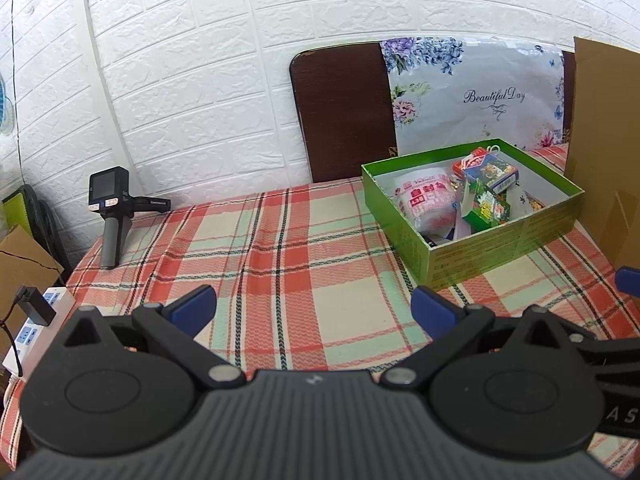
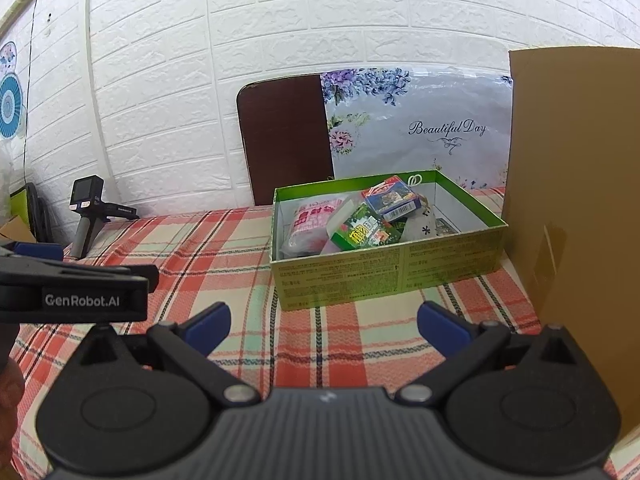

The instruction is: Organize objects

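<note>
A green open box [image 1: 500, 242] [image 2: 384, 272] stands on the plaid tablecloth [image 1: 280, 248] [image 2: 224, 256]. Inside lie a pink-and-white plastic packet [image 1: 426, 200] [image 2: 310, 222], a green carton [image 1: 490, 206] [image 2: 366, 234], a blue carton [image 1: 494, 172] [image 2: 394, 198] and other small items. My left gripper [image 1: 314, 308] hovers open over bare cloth, to the near left of the box, holding nothing. My right gripper [image 2: 324, 326] is open just in front of the box's near wall, empty too. The left gripper's body [image 2: 76, 294] shows at the left edge of the right wrist view.
A brown cardboard sheet [image 1: 608, 140] [image 2: 576, 208] stands right of the box. A dark board [image 1: 344, 112] [image 2: 286, 140] and a floral bag [image 1: 476, 96] [image 2: 416, 128] lean on the white brick wall. A handheld camera device [image 1: 110, 208] [image 2: 86, 212] stands far left. A power strip [image 1: 30, 328] lies off the left table edge.
</note>
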Demonstrator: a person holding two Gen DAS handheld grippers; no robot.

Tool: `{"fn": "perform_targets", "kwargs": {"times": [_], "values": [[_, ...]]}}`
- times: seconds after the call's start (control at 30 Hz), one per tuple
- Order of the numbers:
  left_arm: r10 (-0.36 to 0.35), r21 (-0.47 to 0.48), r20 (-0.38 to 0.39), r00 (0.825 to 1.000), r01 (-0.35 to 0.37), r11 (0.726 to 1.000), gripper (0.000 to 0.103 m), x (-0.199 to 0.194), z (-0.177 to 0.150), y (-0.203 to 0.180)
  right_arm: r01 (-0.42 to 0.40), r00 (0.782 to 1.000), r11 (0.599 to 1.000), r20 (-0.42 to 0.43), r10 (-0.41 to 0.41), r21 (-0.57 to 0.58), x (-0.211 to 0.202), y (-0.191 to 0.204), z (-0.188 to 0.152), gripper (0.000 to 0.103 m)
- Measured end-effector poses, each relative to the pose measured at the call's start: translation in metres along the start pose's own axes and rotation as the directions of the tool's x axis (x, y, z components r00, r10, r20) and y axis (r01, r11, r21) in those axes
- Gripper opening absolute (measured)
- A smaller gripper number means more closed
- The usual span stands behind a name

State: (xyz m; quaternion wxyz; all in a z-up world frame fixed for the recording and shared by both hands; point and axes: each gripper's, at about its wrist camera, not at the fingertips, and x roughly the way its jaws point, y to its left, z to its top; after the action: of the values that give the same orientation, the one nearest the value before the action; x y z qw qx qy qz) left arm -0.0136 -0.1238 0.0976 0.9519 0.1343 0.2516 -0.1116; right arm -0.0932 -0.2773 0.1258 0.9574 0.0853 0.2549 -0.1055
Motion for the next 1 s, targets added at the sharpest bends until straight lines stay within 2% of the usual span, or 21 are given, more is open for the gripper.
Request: {"fn": "perform_targets", "kwargs": {"times": [0.2,0.5,1.0], "values": [[0.049,0.029,-0.012,0.999,-0.049,0.998,0.103,0.004,-0.002,-0.002,-0.003,1.000,1.000,-0.011,0.003,0.004,0.004,-0.001,-0.002,0.103],[0.009,0.034,-0.059,0.998,-0.007,0.999,0.103,0.012,-0.006,-0.005,0.002,0.999,1.000,-0.036,-0.001,0.028,0.015,-0.008,-0.006,0.103],[0.025,0.067,-0.132,0.991,-0.017,0.998,0.103,0.030,-0.012,-0.014,0.002,0.997,0.998,-0.078,0.003,0.067,0.031,-0.015,-0.015,0.103]]}}
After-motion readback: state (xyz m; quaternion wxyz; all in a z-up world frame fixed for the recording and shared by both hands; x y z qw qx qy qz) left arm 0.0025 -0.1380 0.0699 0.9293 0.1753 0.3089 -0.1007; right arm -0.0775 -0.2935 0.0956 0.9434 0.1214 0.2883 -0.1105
